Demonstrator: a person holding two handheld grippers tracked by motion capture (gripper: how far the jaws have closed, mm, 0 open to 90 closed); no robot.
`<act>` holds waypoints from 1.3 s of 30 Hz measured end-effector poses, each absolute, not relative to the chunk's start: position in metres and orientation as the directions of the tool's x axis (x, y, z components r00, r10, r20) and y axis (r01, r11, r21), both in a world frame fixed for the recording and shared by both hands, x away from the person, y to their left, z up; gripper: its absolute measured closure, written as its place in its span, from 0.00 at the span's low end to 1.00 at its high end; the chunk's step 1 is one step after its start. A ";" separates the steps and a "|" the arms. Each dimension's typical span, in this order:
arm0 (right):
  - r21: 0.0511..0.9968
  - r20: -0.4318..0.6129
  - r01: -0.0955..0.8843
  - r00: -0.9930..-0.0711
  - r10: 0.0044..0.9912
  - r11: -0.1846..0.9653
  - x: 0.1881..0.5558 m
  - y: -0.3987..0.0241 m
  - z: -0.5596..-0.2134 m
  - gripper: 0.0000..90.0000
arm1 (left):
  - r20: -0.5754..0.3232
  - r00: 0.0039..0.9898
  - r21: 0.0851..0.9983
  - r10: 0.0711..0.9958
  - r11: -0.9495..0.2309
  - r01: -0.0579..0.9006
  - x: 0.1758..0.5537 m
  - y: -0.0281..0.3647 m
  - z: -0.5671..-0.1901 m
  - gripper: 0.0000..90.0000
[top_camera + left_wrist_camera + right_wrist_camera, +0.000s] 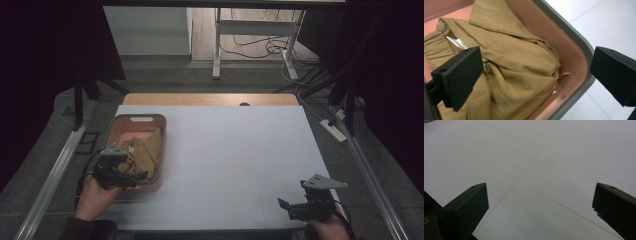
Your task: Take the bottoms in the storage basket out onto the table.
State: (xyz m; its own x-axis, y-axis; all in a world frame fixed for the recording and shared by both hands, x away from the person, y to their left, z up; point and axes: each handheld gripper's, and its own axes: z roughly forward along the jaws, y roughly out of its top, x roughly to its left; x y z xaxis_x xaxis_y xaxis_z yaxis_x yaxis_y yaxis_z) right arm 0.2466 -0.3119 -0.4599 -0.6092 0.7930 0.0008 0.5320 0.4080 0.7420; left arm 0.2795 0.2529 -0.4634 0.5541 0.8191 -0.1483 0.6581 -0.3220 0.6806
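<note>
Left gripper (131, 176), jaws spread wide, hovers over the tan garment (519, 65) in the pink bin (142, 118); right gripper (286, 207) gapes above the table (235, 145).

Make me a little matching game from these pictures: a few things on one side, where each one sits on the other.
Things:
1. tan cloth
2. pink basket
3. left hand-held gripper
4. right hand-held gripper

Places:
A. over bare white table, near right corner
B. at the basket's near edge, jaws open
C. bunched inside the basket
D. on the table's left side

Pairs: 1-C, 2-D, 3-B, 4-A
</note>
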 end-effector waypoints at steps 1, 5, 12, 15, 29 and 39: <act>0.742 0.000 0.532 -0.609 0.793 0.409 0.247 -0.312 -0.460 0.01 | -0.153 0.555 0.682 0.818 -0.318 0.658 0.282 0.252 -0.462 0.00; 0.742 0.001 0.532 -0.610 0.792 0.409 0.247 -0.312 -0.460 0.01 | -0.134 0.564 0.677 0.815 -0.340 0.652 0.288 0.251 -0.460 0.00; 0.739 -0.004 0.531 -0.612 0.791 0.415 0.247 -0.311 -0.460 0.01 | -0.131 0.572 0.652 0.809 -0.364 0.665 0.303 0.250 -0.461 0.00; 0.738 -0.003 0.532 -0.612 0.791 0.414 0.247 -0.311 -0.460 0.01 | -0.116 0.582 0.659 0.805 -0.376 0.651 0.306 0.249 -0.461 0.00; 0.734 -0.003 0.535 -0.614 0.789 0.419 0.247 -0.311 -0.460 0.01 | -0.089 0.619 0.667 0.781 -0.415 0.619 0.336 0.253 -0.459 0.00; 0.734 -0.003 0.533 -0.618 0.786 0.421 0.247 -0.311 -0.461 0.01 | -0.096 0.601 0.553 0.793 -0.460 0.695 0.358 0.250 -0.480 0.00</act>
